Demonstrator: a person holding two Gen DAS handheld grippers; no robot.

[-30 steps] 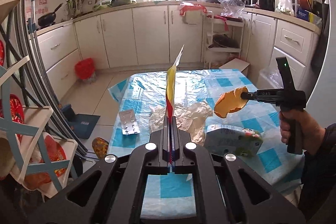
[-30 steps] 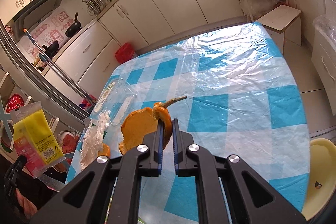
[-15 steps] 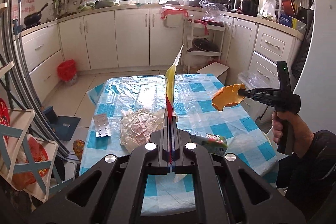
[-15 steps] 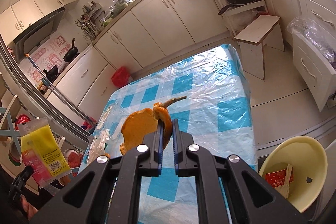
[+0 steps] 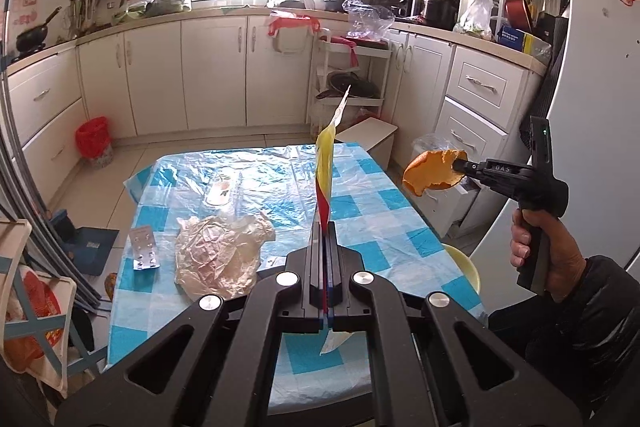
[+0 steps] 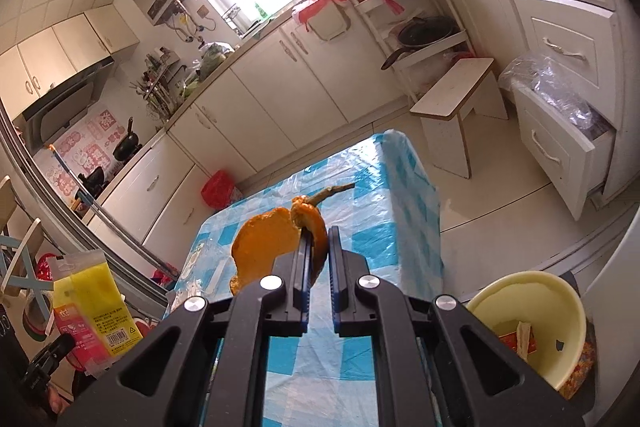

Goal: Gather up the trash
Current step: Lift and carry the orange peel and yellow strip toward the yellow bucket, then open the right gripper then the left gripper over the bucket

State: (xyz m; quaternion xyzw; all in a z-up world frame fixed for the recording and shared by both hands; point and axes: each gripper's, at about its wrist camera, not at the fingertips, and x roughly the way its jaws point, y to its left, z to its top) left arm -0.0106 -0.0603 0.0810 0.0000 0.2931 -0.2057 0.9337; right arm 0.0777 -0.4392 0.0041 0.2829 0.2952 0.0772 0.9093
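Observation:
My left gripper (image 5: 325, 227) is shut on a yellow and red snack wrapper (image 5: 325, 163), held upright and edge-on above the table; the wrapper also shows in the right wrist view (image 6: 92, 303). My right gripper (image 6: 318, 231) is shut on an orange peel (image 6: 264, 243) with a stem, held in the air past the table's right edge; the peel also shows in the left wrist view (image 5: 430, 173). A pale yellow basin (image 6: 560, 311) with some trash in it sits on the floor below and to the right.
The table with a blue checked cloth (image 5: 380, 199) carries a crumpled plastic bag (image 5: 220, 255), a pill blister pack (image 5: 144, 247) and a clear wrapper (image 5: 224, 185). A white stool (image 6: 456, 99), an open drawer (image 6: 560, 131) and a red bin (image 5: 94, 141) stand around.
Both grippers have risen and drawn back from the table with their trash. The right gripper with the peel has moved out past the table's right edge, bringing the yellow basin into view.

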